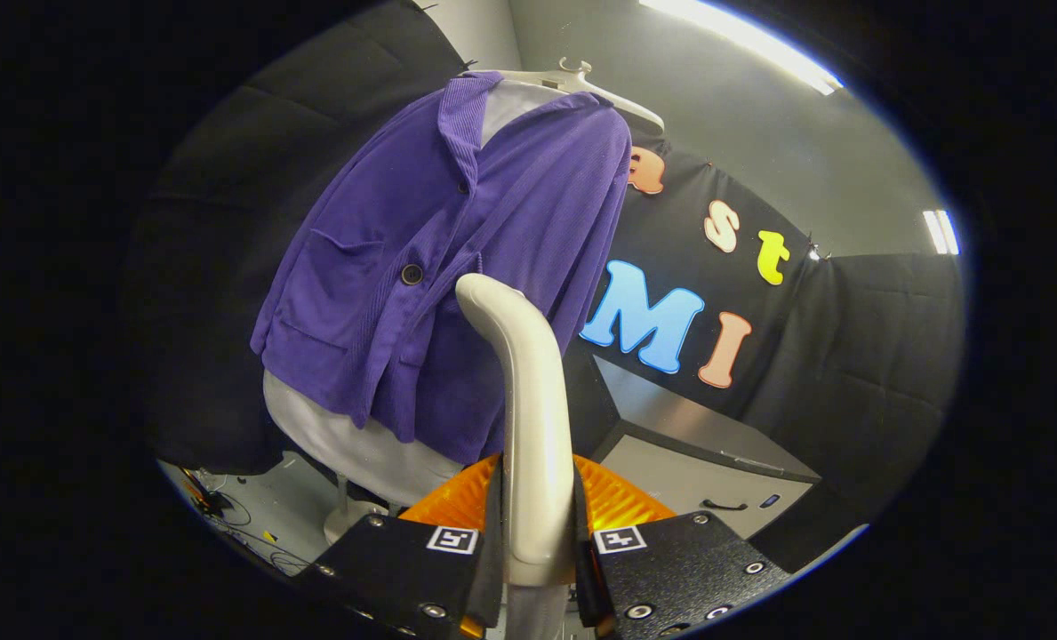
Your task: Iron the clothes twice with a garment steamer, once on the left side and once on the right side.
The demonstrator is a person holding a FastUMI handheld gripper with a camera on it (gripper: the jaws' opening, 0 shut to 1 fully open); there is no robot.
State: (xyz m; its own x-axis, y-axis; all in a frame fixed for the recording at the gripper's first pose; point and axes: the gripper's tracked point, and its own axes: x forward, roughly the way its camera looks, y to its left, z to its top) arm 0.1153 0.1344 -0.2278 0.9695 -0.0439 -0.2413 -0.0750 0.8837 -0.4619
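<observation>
A purple button-up jacket (421,267) hangs on a white hanger (595,89) over a white mannequin torso (359,444), beyond my fingers. My gripper (537,542) is shut on the garment steamer (528,400), a cream handle that rises from between the fingers and curves toward the jacket. Its head (484,293) sits close to the lower front of the jacket, near the button line on the side toward the grey cabinet. I cannot tell if the head touches the cloth. An orange ribbed part (617,502) of the steamer shows just behind the fingers.
A grey cabinet (706,462) with a drawer handle stands beside the mannequin. The mannequin's round base (346,520) rests on the pale floor, with cables (226,507) lying nearby. Black cloth walls close in behind the jacket.
</observation>
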